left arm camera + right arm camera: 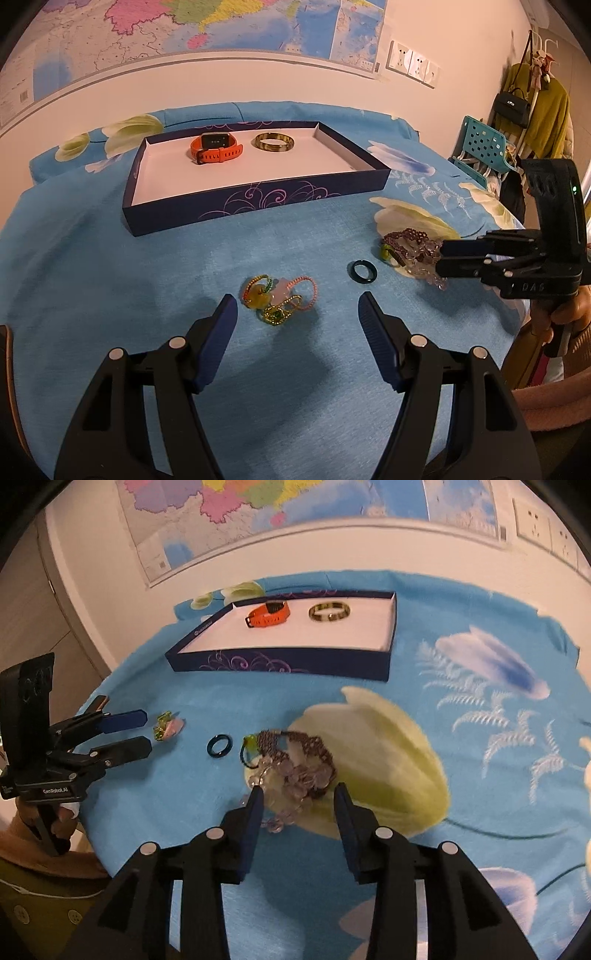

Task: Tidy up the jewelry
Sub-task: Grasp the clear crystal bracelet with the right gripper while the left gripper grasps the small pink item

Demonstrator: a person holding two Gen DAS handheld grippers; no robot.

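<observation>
A dark blue box (258, 201) (280, 662) with a white inside holds an orange watch (216, 147) (267, 614) and a gold bangle (275, 142) (329, 612). On the blue cloth lie a tangle of coloured cords with pendants (279, 297) (169, 726), a dark ring (364, 272) (220, 746) and a heap of brown and clear bead bracelets (410, 245) (295, 768). My left gripper (297, 314) (144, 731) is open just before the cord tangle. My right gripper (299, 801) (441, 256) is open with its fingers around the near edge of the bead heap.
The flowered blue cloth (110, 277) covers a table against a white wall with a map (184, 33). A teal chair (482, 146) and a coat rack with bags (532, 99) stand to the right. The table's near edge drops off at the left in the right wrist view.
</observation>
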